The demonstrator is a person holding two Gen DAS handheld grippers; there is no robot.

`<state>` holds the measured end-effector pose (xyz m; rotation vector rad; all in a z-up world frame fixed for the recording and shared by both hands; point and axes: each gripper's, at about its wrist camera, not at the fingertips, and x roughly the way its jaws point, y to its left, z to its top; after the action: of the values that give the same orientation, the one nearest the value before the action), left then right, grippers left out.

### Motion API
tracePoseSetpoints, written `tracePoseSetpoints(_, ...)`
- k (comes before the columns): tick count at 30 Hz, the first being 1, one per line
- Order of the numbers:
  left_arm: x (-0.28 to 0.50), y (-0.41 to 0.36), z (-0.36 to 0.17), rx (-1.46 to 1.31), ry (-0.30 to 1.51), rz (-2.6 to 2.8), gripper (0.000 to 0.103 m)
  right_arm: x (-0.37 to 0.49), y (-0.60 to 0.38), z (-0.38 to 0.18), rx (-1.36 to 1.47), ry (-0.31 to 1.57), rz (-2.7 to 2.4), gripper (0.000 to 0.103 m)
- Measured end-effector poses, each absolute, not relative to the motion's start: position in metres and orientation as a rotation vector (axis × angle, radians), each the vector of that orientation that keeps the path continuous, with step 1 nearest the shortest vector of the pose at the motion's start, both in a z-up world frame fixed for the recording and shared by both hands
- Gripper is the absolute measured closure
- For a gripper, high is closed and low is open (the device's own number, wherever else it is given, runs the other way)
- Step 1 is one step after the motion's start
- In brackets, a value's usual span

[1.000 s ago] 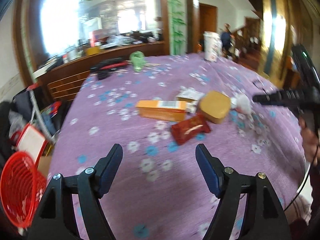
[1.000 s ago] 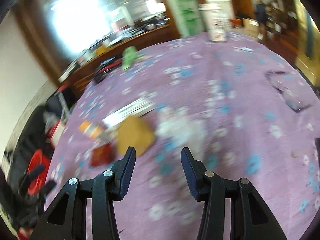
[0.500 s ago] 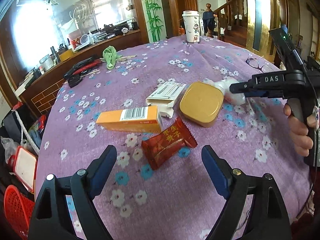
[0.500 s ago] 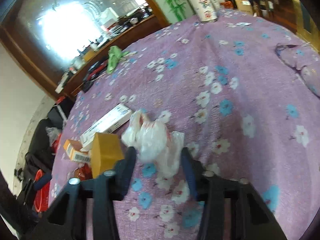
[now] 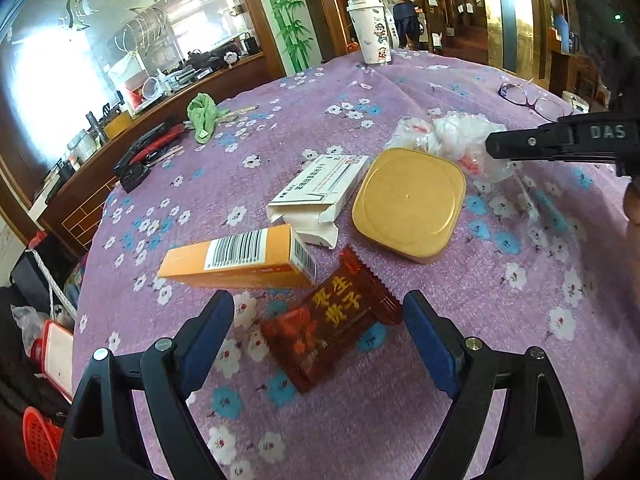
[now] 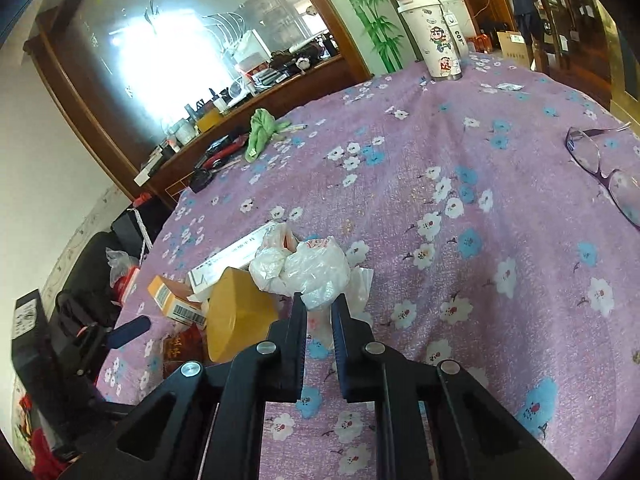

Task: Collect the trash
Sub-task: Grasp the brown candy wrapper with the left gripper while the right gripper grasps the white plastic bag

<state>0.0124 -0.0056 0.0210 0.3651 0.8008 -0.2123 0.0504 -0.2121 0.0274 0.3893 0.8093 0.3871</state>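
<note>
We see a worktop point(image 5: 360, 420) under fuzzy purple cloth with flowers. Far off stand a tall white cup point(image 5: 370, 32), a green rag point(image 5: 202, 114) and glasses point(image 6: 600, 164). Crowded together lie an orange carton point(image 5: 240, 258), an open white box point(image 5: 320, 192) and a rounded gold lid point(image 5: 410, 202). A glossy red wrapper point(image 5: 330, 324) lies between our left fingers point(image 5: 208, 340), untouched, jaws closing. Our right fingers point(image 6: 298, 332) pinch a crinkled white plastic bag point(image 6: 308, 268) beside the lid.

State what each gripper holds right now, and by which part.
Right gripper: shut on the crumpled plastic bag, pinched at its near lower edge. Left gripper: jaws closing, astride the red wrapper, holding nothing.
</note>
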Motion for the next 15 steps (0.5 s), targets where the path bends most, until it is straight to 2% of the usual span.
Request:
tracePoseSetpoints(1, 0.014, -0.006, 0.020, 0.362, 0.806, -0.218, 0.025, 0.050, -0.212, 0.028, 0.391, 0.810, 0.390, 0.090)
tracePoseSetpoints(3, 0.018, -0.008, 0.015, 0.353, 0.832, -0.224, 0.049, 0.050, -0.212, 0.028, 0.391, 0.810, 0.394, 0.090)
tracePoseSetpoints(5, 0.021, -0.010, 0.008, 0.345, 0.854, -0.220, 0.057, 0.050, -0.213, 0.028, 0.393, 0.806, 0.395, 0.090)
tracePoseSetpoints(8, 0.019, -0.009, 0.007, 0.324, 0.855, -0.212, 0.061, 0.049, -0.213, 0.029, 0.394, 0.802, 0.397, 0.090)
tracePoseSetpoints(9, 0.017, -0.008, 0.008, 0.309, 0.857, -0.215, 0.067, 0.049, -0.213, 0.029, 0.391, 0.801, 0.398, 0.090)
tracePoseSetpoints(15, 0.004, 0.015, 0.021, 0.168, 0.846, -0.175, 0.070, 0.044, -0.211, 0.035, 0.364, 0.765, 0.389, 0.090)
